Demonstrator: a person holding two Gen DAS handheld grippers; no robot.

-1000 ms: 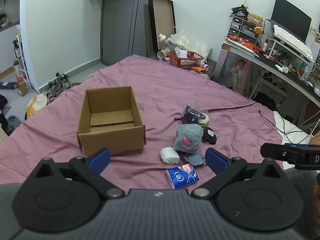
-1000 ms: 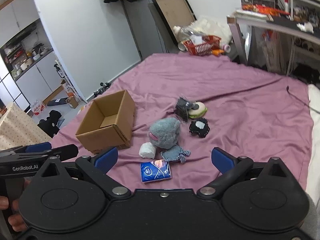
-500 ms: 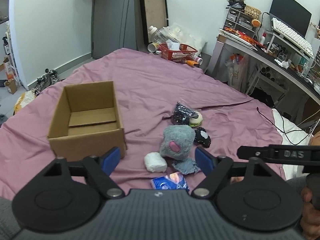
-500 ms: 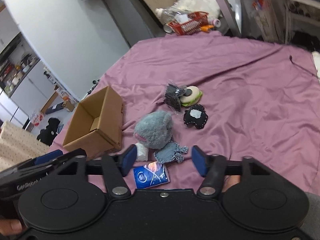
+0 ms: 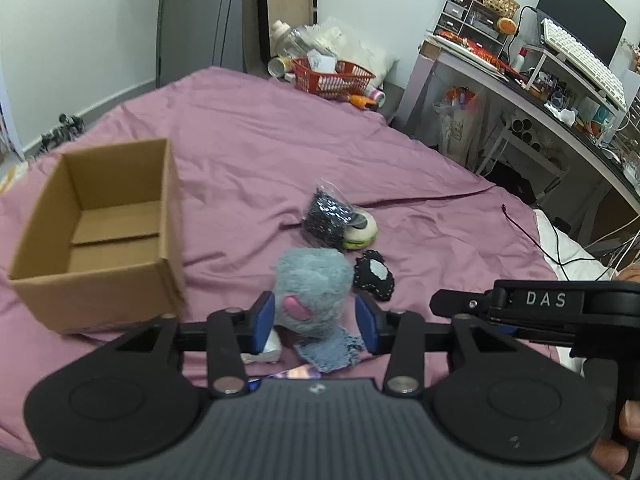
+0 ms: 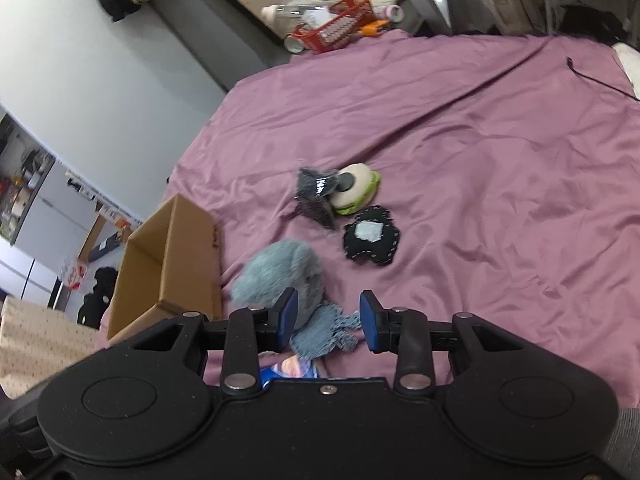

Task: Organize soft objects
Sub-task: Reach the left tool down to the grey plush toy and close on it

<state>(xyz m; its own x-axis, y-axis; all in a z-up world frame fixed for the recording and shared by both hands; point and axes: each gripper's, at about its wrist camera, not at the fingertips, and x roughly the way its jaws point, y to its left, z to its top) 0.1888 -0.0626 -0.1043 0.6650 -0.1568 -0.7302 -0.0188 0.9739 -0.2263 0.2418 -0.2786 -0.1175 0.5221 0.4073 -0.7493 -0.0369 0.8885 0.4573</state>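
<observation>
The empty cardboard box [image 5: 100, 232] waits at left on the purple bedsheet [image 5: 260, 140]. Both grippers have dropped closer and narrowed: the left gripper [image 5: 315, 317], fingers apart, now brackets the grey plush toy [image 5: 312, 288]; the right gripper [image 6: 328, 318], fingers apart, frames the blue knitted cloth [image 6: 324, 330]. Pickups look imminent; nothing boxed yet.

Home bedroom doubling as a home office. Bed [image 5: 280, 152] with mauve sheet filled the frame; counter [image 5: 560, 100] at 2 o'clock carried a monitor [image 5: 580, 28], keyboard [image 5: 580, 60] and drawer organizer [image 5: 472, 8]. Red laundry-style basket [image 5: 332, 76] and bottles sat on the floor at 12, door [image 5: 192, 20] at 11.
</observation>
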